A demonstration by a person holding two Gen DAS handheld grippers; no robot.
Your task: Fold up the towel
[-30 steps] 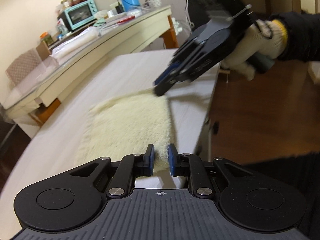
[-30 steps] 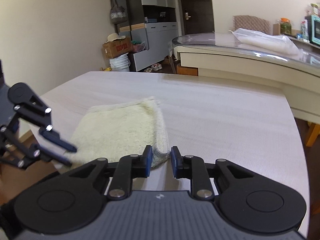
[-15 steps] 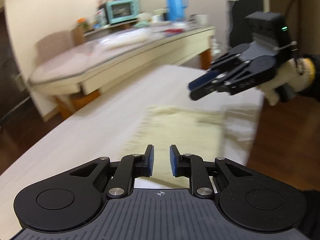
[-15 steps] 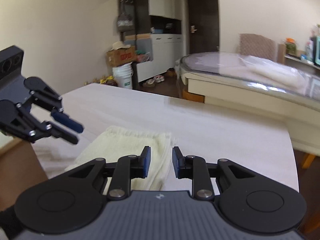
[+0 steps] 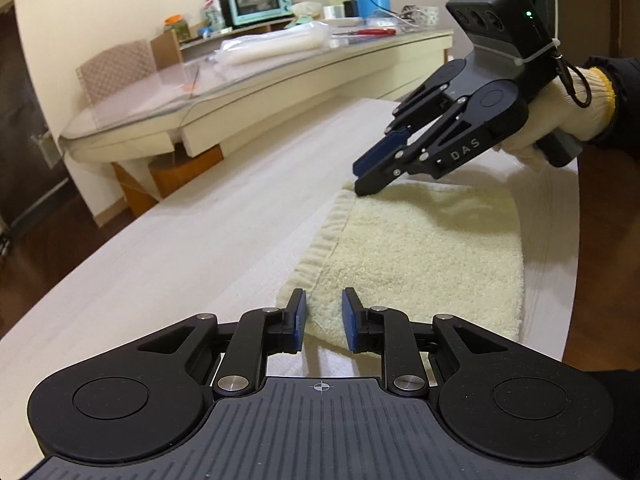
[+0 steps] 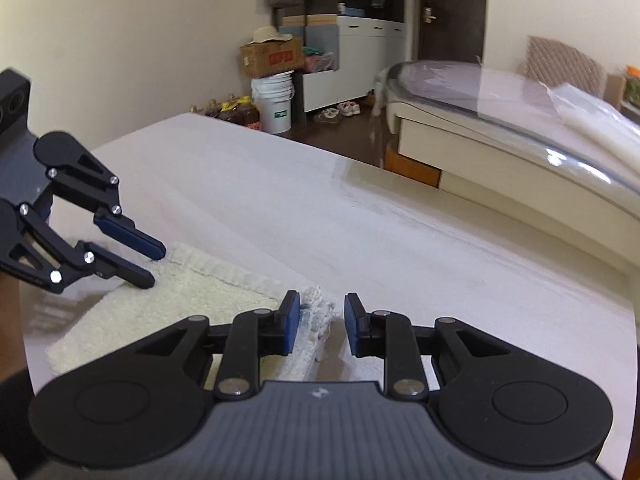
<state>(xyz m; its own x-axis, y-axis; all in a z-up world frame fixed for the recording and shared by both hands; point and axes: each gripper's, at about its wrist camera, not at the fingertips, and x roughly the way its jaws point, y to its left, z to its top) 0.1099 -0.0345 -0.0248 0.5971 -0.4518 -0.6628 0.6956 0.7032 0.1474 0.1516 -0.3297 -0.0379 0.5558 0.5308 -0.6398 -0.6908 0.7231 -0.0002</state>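
L wrist view: left claw (image 5: 323, 317) open, empty, low over near corner of cream towel (image 5: 416, 256), lying folded flat on the bench (image 5: 180, 248). 0.5 s ago it sat higher. Right claw (image 5: 366, 178) now tips down at far corner.

R wrist view: right claw (image 6: 318, 322) open, frayed towel (image 6: 192, 296) corner between pads, not pinched; left claw (image 6: 148, 265) nearer cloth than before.

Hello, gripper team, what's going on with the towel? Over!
Left gripper open, at towel's near corner. Right gripper open, at far fringed corner. Cream towel flat on table, not gripped. Nothing on it.
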